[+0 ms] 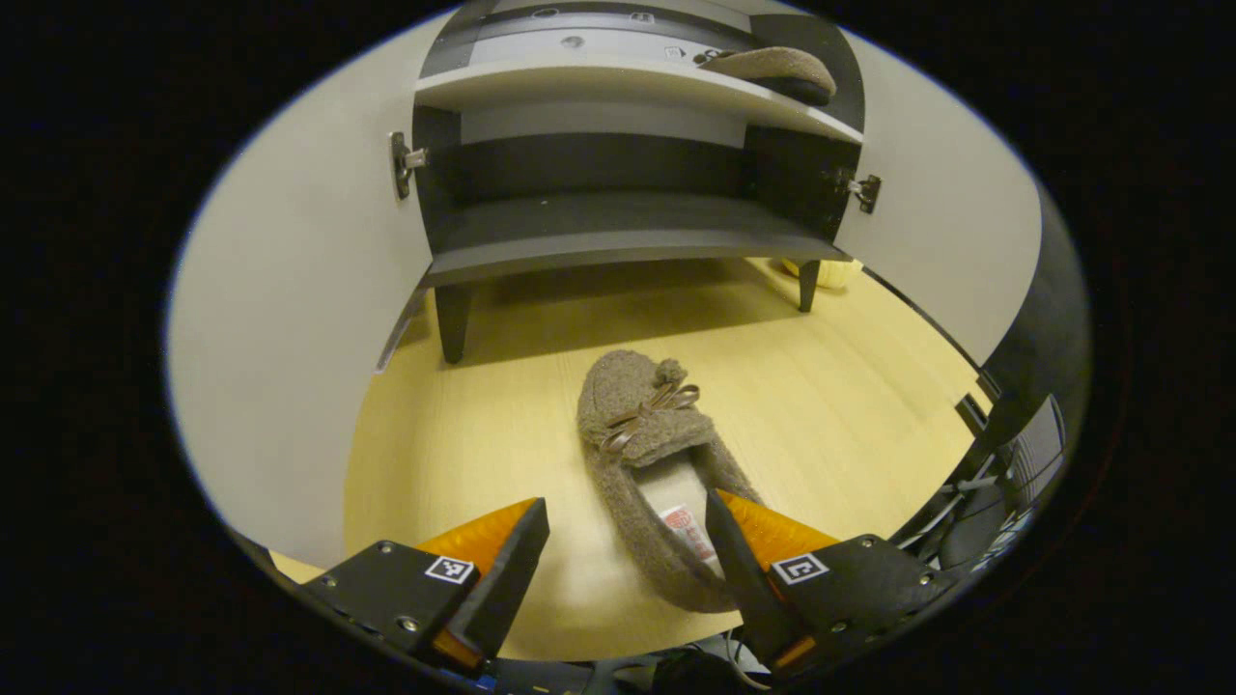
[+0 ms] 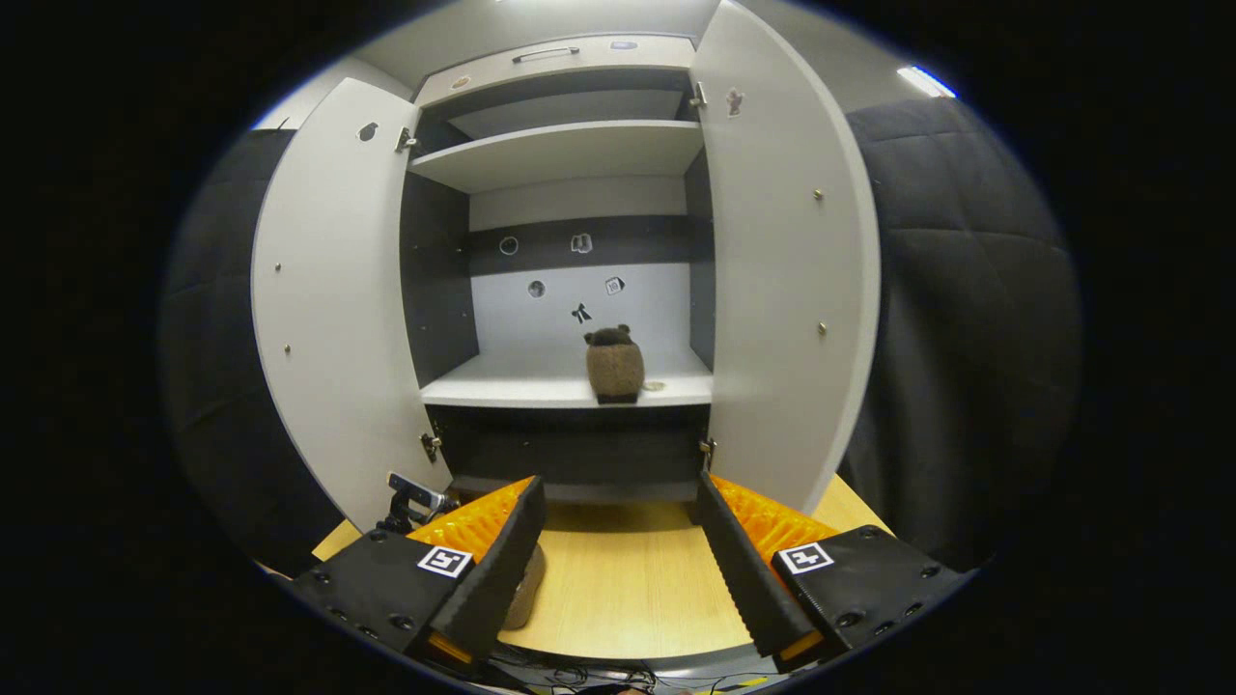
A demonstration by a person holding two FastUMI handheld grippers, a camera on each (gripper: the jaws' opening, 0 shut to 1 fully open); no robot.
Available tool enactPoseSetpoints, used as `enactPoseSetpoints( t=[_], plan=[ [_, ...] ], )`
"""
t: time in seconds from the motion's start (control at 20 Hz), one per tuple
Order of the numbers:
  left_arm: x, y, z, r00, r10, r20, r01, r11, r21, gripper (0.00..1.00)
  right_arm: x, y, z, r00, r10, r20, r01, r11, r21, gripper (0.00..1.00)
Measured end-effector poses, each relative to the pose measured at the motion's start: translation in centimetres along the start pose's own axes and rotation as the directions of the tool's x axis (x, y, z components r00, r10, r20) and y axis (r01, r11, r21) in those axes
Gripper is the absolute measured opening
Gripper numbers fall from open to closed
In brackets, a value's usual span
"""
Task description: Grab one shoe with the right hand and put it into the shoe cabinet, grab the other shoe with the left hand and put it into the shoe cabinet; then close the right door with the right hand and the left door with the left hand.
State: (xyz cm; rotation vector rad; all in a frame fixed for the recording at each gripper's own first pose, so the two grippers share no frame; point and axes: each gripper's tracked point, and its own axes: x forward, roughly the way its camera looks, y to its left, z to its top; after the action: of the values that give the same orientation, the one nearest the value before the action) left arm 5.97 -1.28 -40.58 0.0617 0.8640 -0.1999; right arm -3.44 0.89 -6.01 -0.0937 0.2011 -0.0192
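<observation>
A fuzzy brown slipper (image 1: 649,463) with a small bow lies on the wooden floor in the left gripper view, toe toward the shoe cabinet (image 1: 618,241). My left gripper (image 1: 628,555) hovers open just behind its heel; the right finger overlaps the slipper's opening, the left finger stands apart. A second brown slipper (image 2: 615,365) rests on the cabinet's middle shelf, heel toward me, also the slipper (image 1: 777,69) at the shelf's right end. My right gripper (image 2: 618,560) is open and empty in front of the cabinet. Both doors, the left door (image 2: 333,290) and the right door (image 2: 782,270), stand open.
The cabinet stands on short dark legs (image 1: 452,323) above the wooden floor (image 1: 850,405). A dark lower shelf (image 1: 618,227) sits under the white one. Black equipment and cables (image 1: 1004,483) lie at the floor's right edge. A small camera device (image 2: 410,497) sits by the left door's foot.
</observation>
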Motion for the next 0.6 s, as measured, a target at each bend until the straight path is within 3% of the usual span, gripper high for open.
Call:
enactPoseSetpoints(
  t=[0.05,0.1,0.15,0.2,0.25,0.3,0.4,0.5,0.6],
  plan=[
    [0.8,0.2,-0.3,1.000,-0.002,-0.015,0.001,1.000,-0.007,0.95,-0.5,-0.9,-0.6,1.000,-0.025,-0.016,0.025,1.000,0.002,0.94],
    [1.4,0.3,-0.3,1.000,-0.005,-0.024,0.004,1.000,-0.014,0.99,-1.0,-1.9,-1.0,0.998,-0.051,-0.024,0.051,0.999,0.009,0.99],
    [2.2,0.4,-0.1,1.000,-0.006,-0.029,0.006,1.000,-0.020,0.99,-1.6,-2.8,-1.2,0.996,-0.079,-0.029,0.080,0.997,0.020,0.94],
    [2.6,0.4,0.0,0.999,-0.010,-0.030,0.010,1.000,-0.023,0.99,-2.2,-3.9,-1.5,0.994,-0.108,-0.034,0.109,0.994,0.031,0.99],
    [3.3,0.4,0.2,0.999,-0.019,-0.030,0.019,1.000,-0.025,0.90,-3.0,-5.1,-1.8,0.988,-0.146,-0.041,0.148,0.988,0.038,0.99],
    [3.8,0.6,0.3,0.999,-0.008,-0.032,0.008,1.000,-0.024,0.99,-3.9,-6.7,-2.3,0.980,-0.193,-0.047,0.195,0.980,0.043,0.99],
    [4.9,0.5,0.3,0.999,-0.011,-0.046,0.009,0.999,-0.043,0.68,-5.8,-9.7,-3.1,0.956,-0.287,-0.063,0.291,0.955,0.056,0.99],
    [5.3,0.4,1.0,0.999,-0.024,-0.028,0.023,0.999,-0.046,0.68,-7.9,-12.4,-3.8,0.929,-0.362,-0.082,0.368,0.926,0.087,0.99],
    [5.8,0.2,1.5,0.999,-0.023,-0.022,0.022,0.999,-0.049,0.56,-9.5,-14.7,-4.2,0.902,-0.420,-0.100,0.430,0.895,0.120,0.99]
  ],
)
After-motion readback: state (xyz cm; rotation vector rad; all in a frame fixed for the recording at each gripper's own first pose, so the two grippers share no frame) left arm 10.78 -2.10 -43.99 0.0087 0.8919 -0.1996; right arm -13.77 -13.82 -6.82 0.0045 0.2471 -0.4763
